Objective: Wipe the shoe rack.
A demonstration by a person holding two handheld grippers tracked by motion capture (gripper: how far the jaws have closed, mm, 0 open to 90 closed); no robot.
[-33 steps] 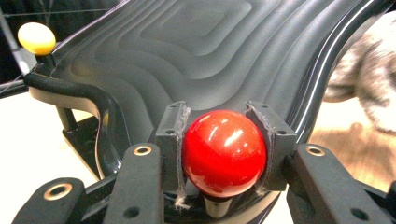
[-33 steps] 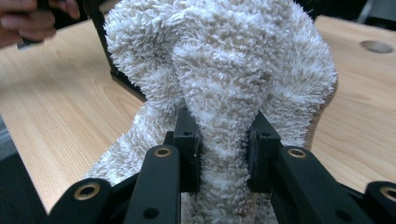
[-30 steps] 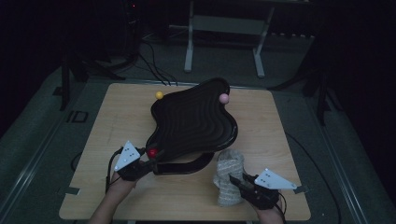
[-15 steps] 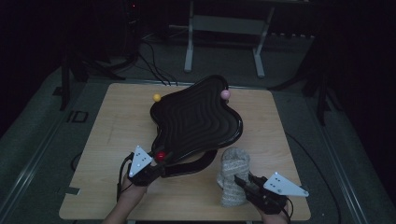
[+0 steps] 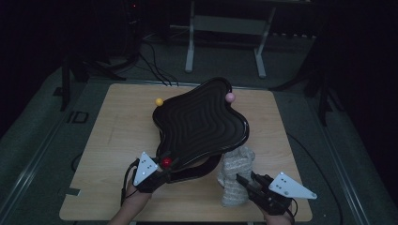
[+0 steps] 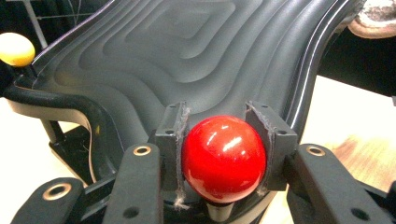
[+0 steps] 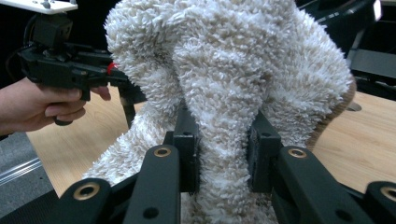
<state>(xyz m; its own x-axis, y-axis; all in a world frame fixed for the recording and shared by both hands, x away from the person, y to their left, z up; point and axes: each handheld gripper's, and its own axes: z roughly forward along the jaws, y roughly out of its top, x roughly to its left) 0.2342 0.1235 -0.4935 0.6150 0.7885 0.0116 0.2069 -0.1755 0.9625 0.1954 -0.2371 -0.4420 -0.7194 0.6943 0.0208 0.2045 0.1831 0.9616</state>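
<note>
A black tray (image 5: 199,124) with stepped wavy ridges stands tilted on a dark stand at the table's middle. It has a yellow ball (image 5: 159,101) at its left corner, a pink ball (image 5: 230,97) at its far right corner and a glossy red ball (image 5: 166,162) at its near corner. My left gripper (image 5: 165,166) is shut on the red ball (image 6: 223,158), pads pressed on both sides, with the ridged tray (image 6: 187,60) rising behind. My right gripper (image 5: 243,180) is shut on a fluffy white cloth (image 5: 236,176), with a thick fold pinched between its pads (image 7: 189,135); the cloth (image 7: 224,70) bulges above.
The wooden table (image 5: 117,136) has bare room at left and along the near edge (image 5: 187,206). A metal frame stand (image 5: 225,37) and cables lie on the dark floor behind. In the right gripper view, a hand (image 7: 37,105) holds the left gripper (image 7: 70,70).
My left gripper has slid to the right along the near side with the red ball in it. My right gripper has risen a little with the cloth, which now stands taller.
</note>
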